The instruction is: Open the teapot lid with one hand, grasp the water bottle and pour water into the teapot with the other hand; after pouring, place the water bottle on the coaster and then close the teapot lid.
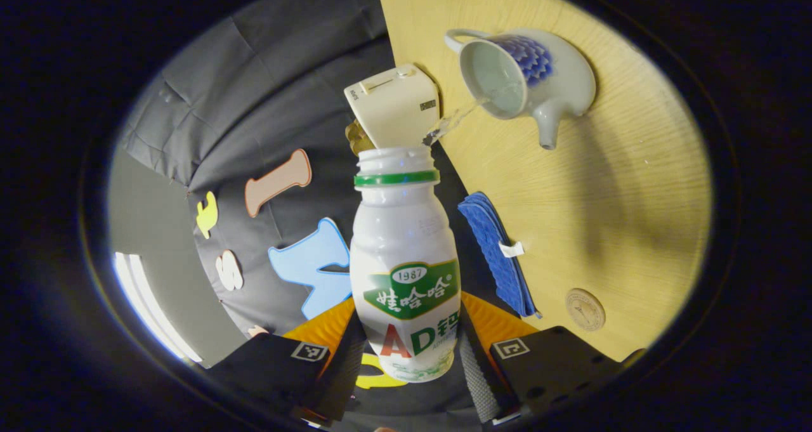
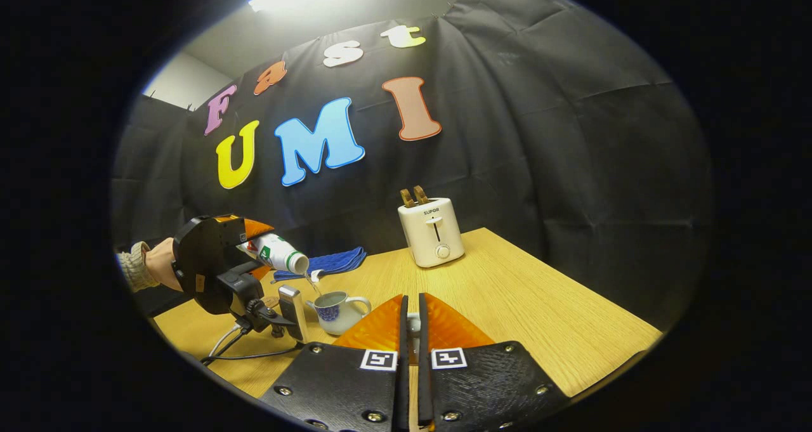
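My left gripper is shut on a white water bottle with a green neck ring and no cap, tipped toward the table. A thin stream of water runs from its mouth into the open white-and-blue teapot. In the right gripper view the same bottle pours into the teapot at the table's left. My right gripper is held above the table to the right of the teapot. Its fingers are nearly together on a small white piece, the teapot lid, mostly hidden. A round wooden coaster lies on the table.
A white toaster holding toast stands at the back of the wooden table. A folded blue cloth lies by the wall behind the teapot. A person's hand holds the left gripper, with cables trailing below it.
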Motion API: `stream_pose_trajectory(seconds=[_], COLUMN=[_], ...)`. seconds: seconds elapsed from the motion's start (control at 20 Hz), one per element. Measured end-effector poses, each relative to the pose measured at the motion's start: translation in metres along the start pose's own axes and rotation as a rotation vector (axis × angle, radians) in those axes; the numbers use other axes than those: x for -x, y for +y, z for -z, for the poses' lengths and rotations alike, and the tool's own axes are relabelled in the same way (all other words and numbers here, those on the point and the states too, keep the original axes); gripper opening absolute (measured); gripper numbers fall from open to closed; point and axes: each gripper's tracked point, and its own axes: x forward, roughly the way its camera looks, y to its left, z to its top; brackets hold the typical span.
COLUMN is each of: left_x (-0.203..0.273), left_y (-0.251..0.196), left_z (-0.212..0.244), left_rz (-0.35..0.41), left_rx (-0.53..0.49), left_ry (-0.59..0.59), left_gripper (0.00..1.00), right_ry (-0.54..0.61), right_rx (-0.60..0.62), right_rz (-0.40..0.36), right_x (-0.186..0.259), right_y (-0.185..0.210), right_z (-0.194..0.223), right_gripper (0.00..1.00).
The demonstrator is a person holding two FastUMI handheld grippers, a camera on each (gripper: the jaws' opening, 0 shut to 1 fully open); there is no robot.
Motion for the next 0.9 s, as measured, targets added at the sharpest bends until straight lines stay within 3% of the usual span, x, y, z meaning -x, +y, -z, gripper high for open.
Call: stream_pose_trajectory(seconds=[0.05, 0.25, 0.3, 0.45, 0.55, 0.6, 0.9], left_x=[0.0, -0.001, 0.0, -0.001, 0.0, 0.0, 0.002], left_y=[0.001, 0.005, 0.005, 0.006, 0.008, 0.009, 0.017], left_z=[0.0, 0.001, 0.0, -0.003, -0.007, -0.009, -0.018], left_rz=[-0.001, -0.007, -0.008, -0.019, -0.028, -0.032, -0.052], left_rx=[-0.006, -0.033, -0.04, -0.051, -0.062, -0.07, -0.117], left_ry=[0.0, 0.002, -0.001, -0.009, -0.016, -0.02, -0.038], left_gripper=[0.79, 0.79, 0.75, 0.84, 0.84, 0.79, 0.79], right_ry=[-0.001, -0.005, -0.006, -0.007, -0.007, -0.008, -0.009], right_rx=[-0.003, -0.007, -0.004, 0.004, 0.005, 0.004, 0.004], right_rz=[0.0, 0.0, 0.0, -0.002, -0.003, -0.003, -0.007], right_x=[0.0, 0.0, 0.0, 0.0, 0.0, 0.0, -0.001], right_y=[0.0, 0.0, 0.0, 0.0, 0.0, 0.0, 0.0], right_z=[0.001, 0.0, 0.0, 0.001, 0.001, 0.001, 0.001], right_gripper=[0.06, 0.06, 0.06, 0.05, 0.05, 0.05, 0.06])
